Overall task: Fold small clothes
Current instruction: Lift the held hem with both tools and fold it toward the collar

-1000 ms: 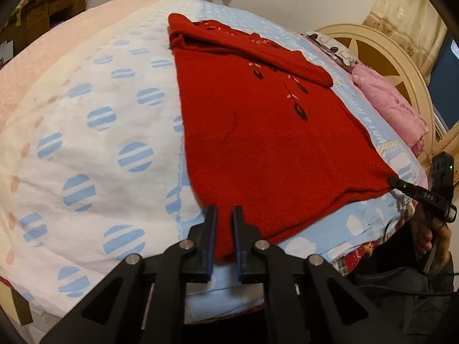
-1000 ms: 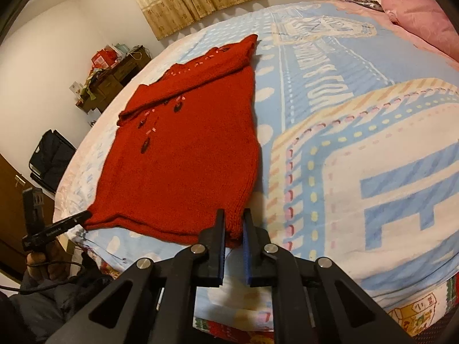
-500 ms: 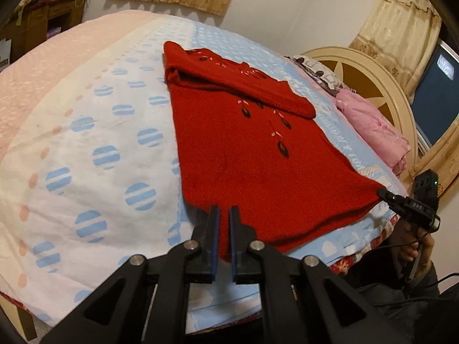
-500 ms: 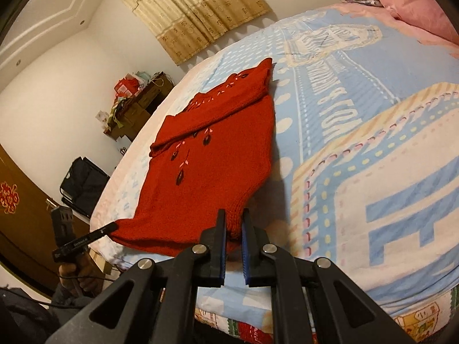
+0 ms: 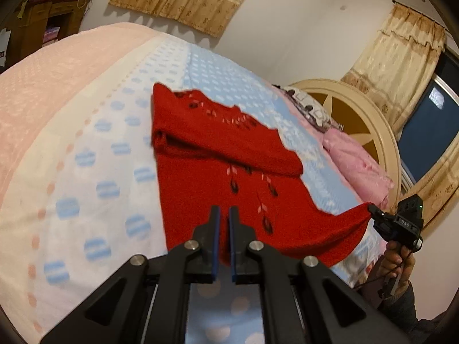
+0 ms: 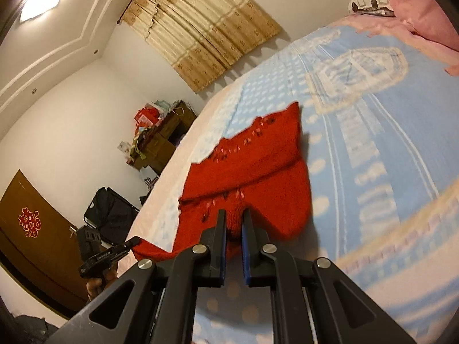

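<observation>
A small red knitted sweater [image 5: 229, 169] with embroidered flowers lies on the bed, its top part folded over. My left gripper [image 5: 224, 215] is shut on one bottom corner of the hem and holds it above the bedspread. The right gripper [image 6: 233, 219] is shut on the other bottom corner, red knit [image 6: 233, 223] bunched between its blue pads. The hem hangs stretched between the two grippers. In the left wrist view the right gripper [image 5: 373, 210] shows at the far right with a hand [image 5: 397, 261] below it. In the right wrist view the left gripper [image 6: 134, 240] pinches the sweater [image 6: 252, 177] at lower left.
The bed carries a blue, white and pink bedspread [image 5: 86, 149]. Pink pillows [image 5: 355, 160] lie by the round cream headboard [image 5: 370, 120]. A cluttered wooden dresser [image 6: 163, 134], a black bag [image 6: 112, 215] and a brown door [image 6: 31, 229] stand beyond the bed's far side.
Both grippers have risen and tilted upward, lifting the sweater's bottom hem off the bedspread. The near part of the sweater now hangs in the air between them.
</observation>
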Available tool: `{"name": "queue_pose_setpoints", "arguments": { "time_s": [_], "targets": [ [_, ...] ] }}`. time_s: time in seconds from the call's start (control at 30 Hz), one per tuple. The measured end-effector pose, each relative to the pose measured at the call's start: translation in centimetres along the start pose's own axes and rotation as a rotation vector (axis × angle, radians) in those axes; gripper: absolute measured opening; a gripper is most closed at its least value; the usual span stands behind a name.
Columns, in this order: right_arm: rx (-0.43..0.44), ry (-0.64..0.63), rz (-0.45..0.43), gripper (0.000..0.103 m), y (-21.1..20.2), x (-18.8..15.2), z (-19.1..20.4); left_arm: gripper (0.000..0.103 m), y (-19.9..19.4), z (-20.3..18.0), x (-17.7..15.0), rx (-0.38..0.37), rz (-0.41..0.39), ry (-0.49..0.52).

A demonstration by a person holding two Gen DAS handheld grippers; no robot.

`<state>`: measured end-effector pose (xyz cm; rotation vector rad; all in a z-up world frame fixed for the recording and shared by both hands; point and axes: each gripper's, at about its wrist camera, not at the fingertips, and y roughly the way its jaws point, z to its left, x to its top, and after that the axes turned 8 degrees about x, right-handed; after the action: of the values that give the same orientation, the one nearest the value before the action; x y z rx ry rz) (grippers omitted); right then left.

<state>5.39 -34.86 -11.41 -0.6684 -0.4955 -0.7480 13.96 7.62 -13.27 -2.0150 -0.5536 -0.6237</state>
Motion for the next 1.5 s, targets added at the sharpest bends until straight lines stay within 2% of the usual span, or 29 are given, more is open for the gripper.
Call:
{"name": "queue_pose_setpoints", "arguments": {
  "time_s": [0.37,0.7,1.17,1.5],
  "targets": [
    [-0.012,-0.067,0.001,0.008,5.6,7.9,1.1,0.005,2.6,0.7,6.7,0.029,-0.044,-0.005],
    [-0.052,-0.093,0.004,0.008,10.6,13.5,1.0,0.005,5.4,1.2,12.3,0.079,-0.093,-0.012],
    [-0.118,-0.064,0.025,0.008,16.6,18.1,-2.5,0.005,10.6,2.7,17.5,0.147,-0.095,-0.044],
    [-0.164,-0.03,0.064,0.008,22.4,21.1,-6.2,0.004,15.9,4.4,19.9,0.204,-0.045,-0.051]
  ]
}}
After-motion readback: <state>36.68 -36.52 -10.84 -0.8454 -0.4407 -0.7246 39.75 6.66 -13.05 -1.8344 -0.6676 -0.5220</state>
